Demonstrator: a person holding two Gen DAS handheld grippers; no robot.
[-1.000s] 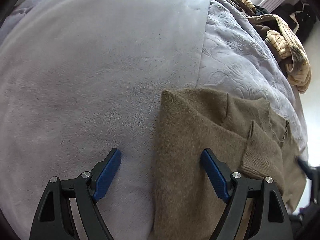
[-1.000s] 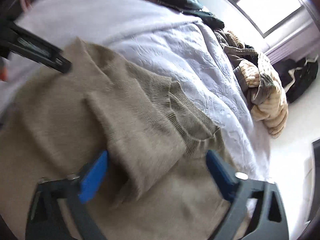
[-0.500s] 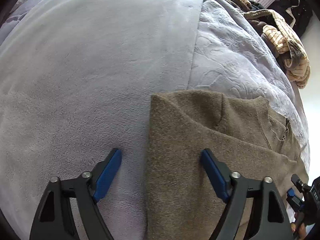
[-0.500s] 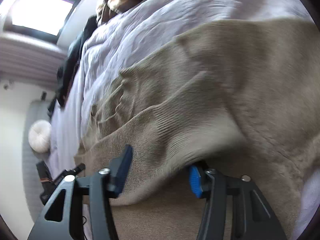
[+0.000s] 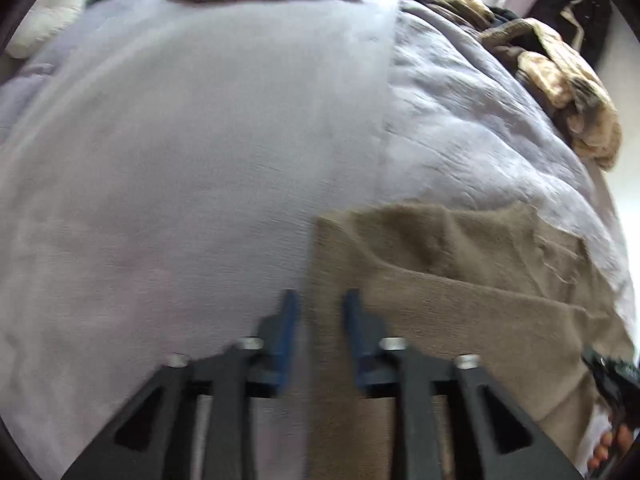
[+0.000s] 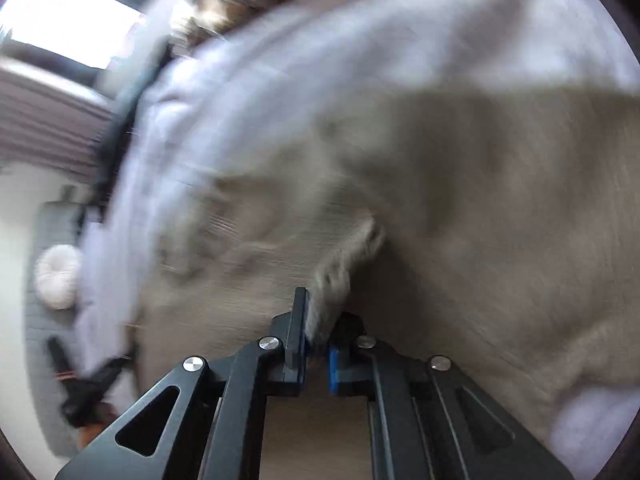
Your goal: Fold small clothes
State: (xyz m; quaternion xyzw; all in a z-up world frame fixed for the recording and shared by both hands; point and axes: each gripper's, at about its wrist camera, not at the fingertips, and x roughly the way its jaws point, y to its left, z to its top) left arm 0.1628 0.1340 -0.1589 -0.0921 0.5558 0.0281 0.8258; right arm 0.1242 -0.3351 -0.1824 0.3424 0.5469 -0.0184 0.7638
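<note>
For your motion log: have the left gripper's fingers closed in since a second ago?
Yes. The left gripper has narrowed from wide open to a small gap, straddling the sweater edge on the blanket.
</note>
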